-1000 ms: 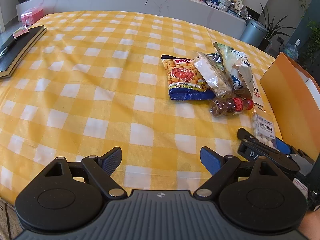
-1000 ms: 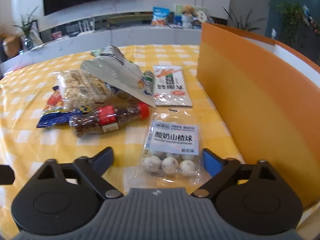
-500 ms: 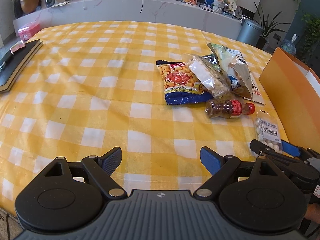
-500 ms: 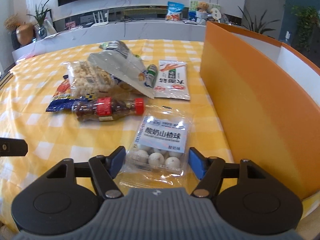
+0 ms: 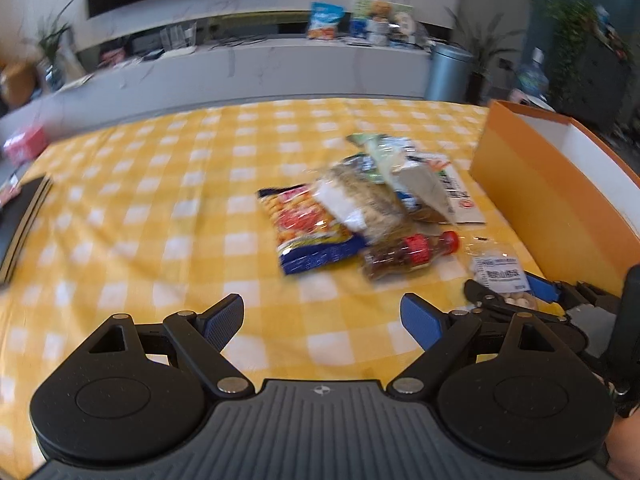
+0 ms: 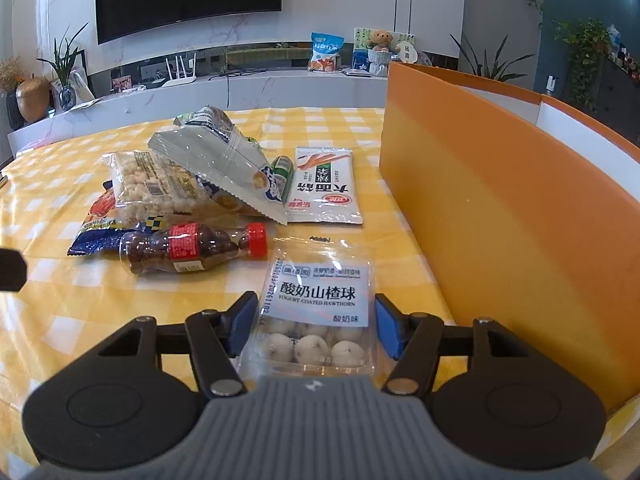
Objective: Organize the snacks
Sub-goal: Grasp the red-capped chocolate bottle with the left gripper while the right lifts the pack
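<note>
A clear pack of yogurt-coated hawthorn balls (image 6: 316, 312) sits between the blue pads of my right gripper (image 6: 316, 326), which is closed on its sides. The pack also shows in the left wrist view (image 5: 502, 276) with the right gripper (image 5: 516, 294) around it. Behind it lie a small brown bottle with a red cap (image 6: 192, 252), a blue-and-red nut bag (image 5: 312, 232), a clear bag of puffed balls (image 6: 148, 188), a silver bag (image 6: 216, 160) and a white sachet (image 6: 324, 186). My left gripper (image 5: 322, 320) is open and empty above the yellow checked cloth.
An orange box (image 6: 500, 208) with a white inside stands right of the snacks; it also shows in the left wrist view (image 5: 552, 192). A dark book (image 5: 20, 224) lies at the table's left edge. A counter (image 5: 280, 68) runs behind the table.
My right gripper's pads have closed in from wide open onto the hawthorn ball pack. The left gripper has tilted up and shifted, staying open.
</note>
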A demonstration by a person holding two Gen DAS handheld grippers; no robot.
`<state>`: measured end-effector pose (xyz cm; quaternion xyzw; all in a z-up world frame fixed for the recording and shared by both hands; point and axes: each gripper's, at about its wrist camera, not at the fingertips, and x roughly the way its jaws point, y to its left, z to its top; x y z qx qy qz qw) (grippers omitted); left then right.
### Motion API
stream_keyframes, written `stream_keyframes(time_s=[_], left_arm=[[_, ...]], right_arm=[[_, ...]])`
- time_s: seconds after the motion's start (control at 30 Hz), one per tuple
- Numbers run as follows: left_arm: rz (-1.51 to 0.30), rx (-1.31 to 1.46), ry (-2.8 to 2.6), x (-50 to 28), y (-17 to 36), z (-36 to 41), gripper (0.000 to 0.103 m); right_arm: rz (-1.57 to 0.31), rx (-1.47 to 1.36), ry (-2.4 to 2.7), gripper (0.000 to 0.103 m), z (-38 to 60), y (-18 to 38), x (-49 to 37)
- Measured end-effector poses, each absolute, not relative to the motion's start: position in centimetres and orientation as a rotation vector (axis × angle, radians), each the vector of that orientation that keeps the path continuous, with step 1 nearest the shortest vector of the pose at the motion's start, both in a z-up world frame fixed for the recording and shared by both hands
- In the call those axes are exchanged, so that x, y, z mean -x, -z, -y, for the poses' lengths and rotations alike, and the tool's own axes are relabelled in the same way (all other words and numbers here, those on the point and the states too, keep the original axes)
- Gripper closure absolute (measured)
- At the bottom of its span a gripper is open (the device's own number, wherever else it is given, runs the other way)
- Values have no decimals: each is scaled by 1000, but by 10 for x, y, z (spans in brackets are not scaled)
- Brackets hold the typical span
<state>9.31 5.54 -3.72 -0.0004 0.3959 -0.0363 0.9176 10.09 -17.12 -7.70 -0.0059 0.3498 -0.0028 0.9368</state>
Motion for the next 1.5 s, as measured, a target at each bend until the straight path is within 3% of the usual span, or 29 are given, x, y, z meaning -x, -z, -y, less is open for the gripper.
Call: stream_keyframes(time_s=[0.13,0.23,0.43,0.6,0.67,0.73,0.97,1.03,1.5], left_arm=[[-803,-111,203,-102,34,-41,0],[-819,-258,253,-114,33,-26,14],[-785,-446,458,-131,35,5,15],[-780,-546,559,-144,47,25,25],[-809,-593,573,-153,58,32,38],[-838,-630,575,-163,68,37,44],[-916,-639,534,-194,90,37,51],[-939,-628,503,-200,93,36,61],[-1011,-368,450,-184,66,15,66]], right_arm=[[-719,11,3,42,173,77,-100],[-720,8,1,42,174,77,-100],[-717,8,2,42,174,78,-101],[-715,8,-4,42,175,78,-100],[-715,9,-4,42,175,78,-100],[-714,9,-4,42,175,78,-100],[-712,13,-7,41,175,78,-100],[-711,13,-6,41,175,78,-100],[-722,-26,-26,43,183,75,-101]])
